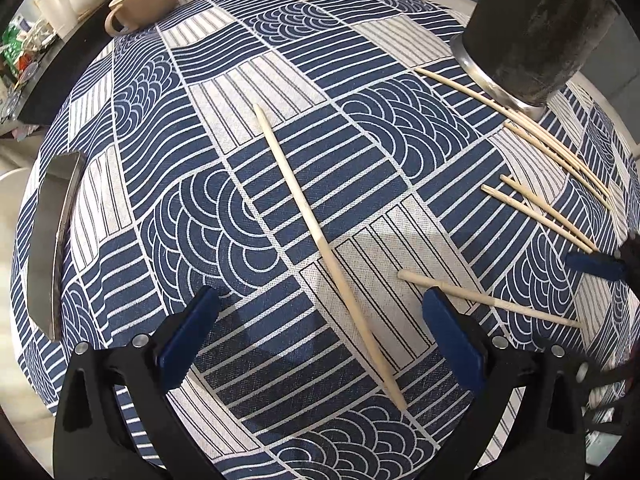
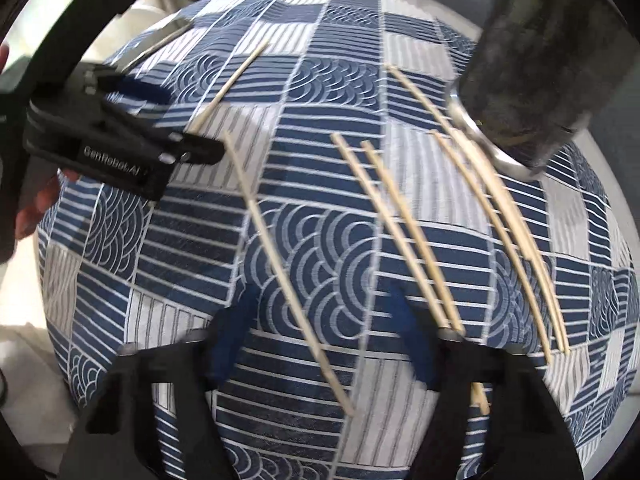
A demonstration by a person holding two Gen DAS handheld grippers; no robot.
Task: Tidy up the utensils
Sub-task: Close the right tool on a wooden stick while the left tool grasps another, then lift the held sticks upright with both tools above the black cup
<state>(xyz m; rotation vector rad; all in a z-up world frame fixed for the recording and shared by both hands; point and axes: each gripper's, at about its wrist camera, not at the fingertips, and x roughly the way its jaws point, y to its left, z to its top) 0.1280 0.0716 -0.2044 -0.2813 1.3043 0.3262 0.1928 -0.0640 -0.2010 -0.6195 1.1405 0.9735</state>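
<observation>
Several pale wooden chopsticks lie loose on a blue-and-white patterned tablecloth [image 1: 248, 200]. One long chopstick [image 1: 320, 240] runs between the wide-apart fingers of my left gripper [image 1: 320, 324], which is open just above the cloth. My right gripper [image 2: 320, 336] is blurred; another chopstick [image 2: 280, 264] lies between its fingers, and the pads are not touching it. One of its blue fingertips [image 1: 596, 266] shows at the right edge of the left wrist view. A dark cylindrical holder [image 1: 540, 28] stands at the far right, with a few chopsticks [image 2: 492, 208] beside its base.
A beige cup [image 1: 148, 0] stands at the far edge of the round table. A flat shiny object [image 1: 52, 240] lies at the left edge. White pots and clutter [image 1: 60, 4] sit on a counter beyond. A person's hand [image 2: 36, 208] holds the left gripper's black body [image 2: 104, 148].
</observation>
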